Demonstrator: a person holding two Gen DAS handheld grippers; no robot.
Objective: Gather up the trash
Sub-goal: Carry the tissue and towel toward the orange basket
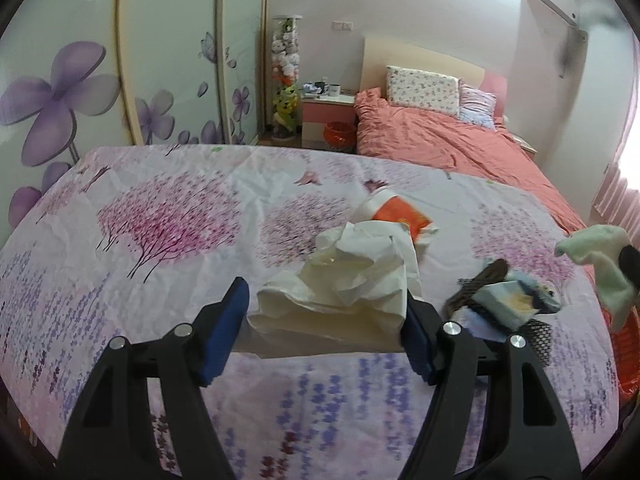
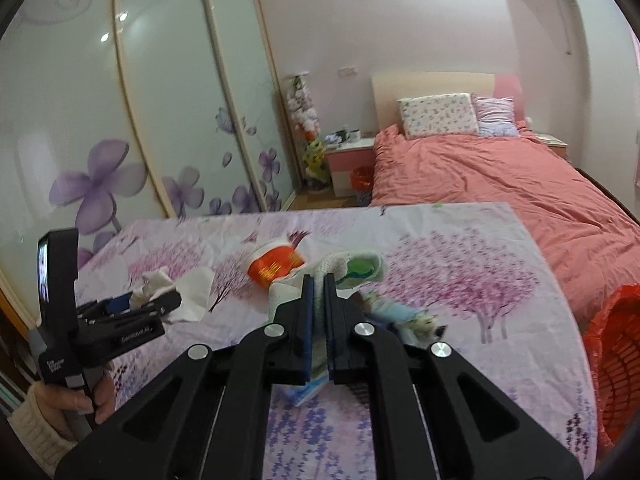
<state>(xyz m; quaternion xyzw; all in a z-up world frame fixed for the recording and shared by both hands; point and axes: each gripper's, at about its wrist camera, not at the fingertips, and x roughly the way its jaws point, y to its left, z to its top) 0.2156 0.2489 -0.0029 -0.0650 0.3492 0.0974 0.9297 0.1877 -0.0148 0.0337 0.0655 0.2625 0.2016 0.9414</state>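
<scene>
Right wrist: right gripper (image 2: 318,284) hides clamped pale wrapper (image 2: 362,266).

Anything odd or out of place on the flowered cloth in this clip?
Only the litter itself: an orange cup tipped on its side, and a torn blue wrapper lying loose. The left gripper holds crumpled paper; the right gripper pinches a pale green wrapper.

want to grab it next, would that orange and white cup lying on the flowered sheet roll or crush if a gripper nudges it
The orange and white cup lies on its side, so a nudge would probably roll it, curving as tapered cups do. It looks like thin paper or plastic, so likely light and easy to crush under a hard squeeze. The soft, wrinkled flowered sheet may slow any roll.
</scene>
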